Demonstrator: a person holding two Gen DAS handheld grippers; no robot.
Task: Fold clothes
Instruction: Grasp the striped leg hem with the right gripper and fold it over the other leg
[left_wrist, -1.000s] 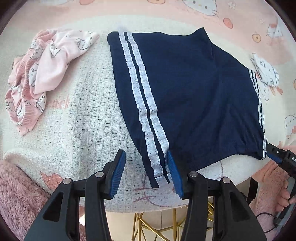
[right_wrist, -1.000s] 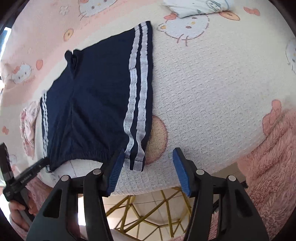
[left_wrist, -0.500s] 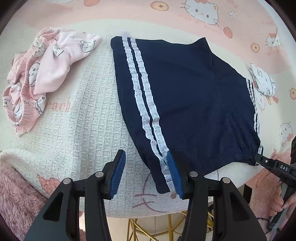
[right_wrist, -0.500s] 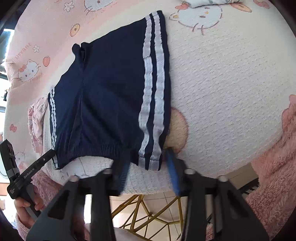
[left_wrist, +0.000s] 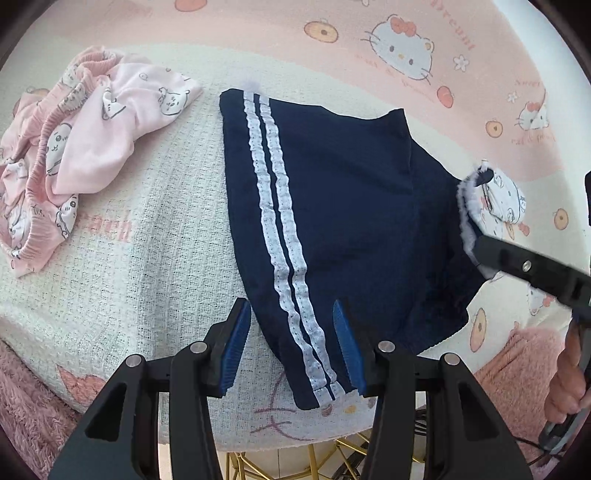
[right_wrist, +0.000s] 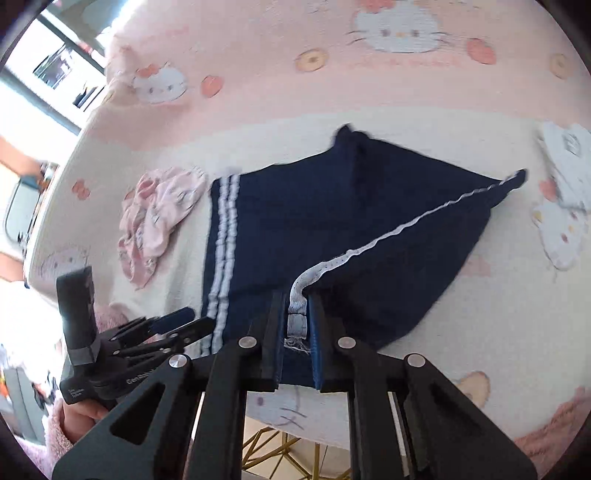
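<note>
Navy shorts (left_wrist: 351, 203) with white side stripes lie flat on a cream waffle blanket (left_wrist: 147, 258). My left gripper (left_wrist: 290, 310) is open and straddles the striped left edge near the waistband, its pads apart from the cloth. My right gripper (right_wrist: 295, 299) is closing its jaws on the shorts' (right_wrist: 295, 214) right waistband corner. That striped corner is pinched between the pads and lifted off the blanket, so the right side hangs as a raised flap. In the left wrist view the right gripper (left_wrist: 476, 251) holds the striped edge up at the right. The left gripper (right_wrist: 195, 319) shows low at the left.
A crumpled pink printed garment (left_wrist: 85, 155) lies at the left of the blanket. A small folded white printed garment (left_wrist: 506, 199) sits at the right. The blanket's front edge hangs over gold table legs (left_wrist: 332, 458). A pink cartoon-cat cover lies behind.
My right gripper shut on the right waistband corner, rolled, and raised it off the blanket. My left gripper moved forward over the striped left edge and stayed open.
</note>
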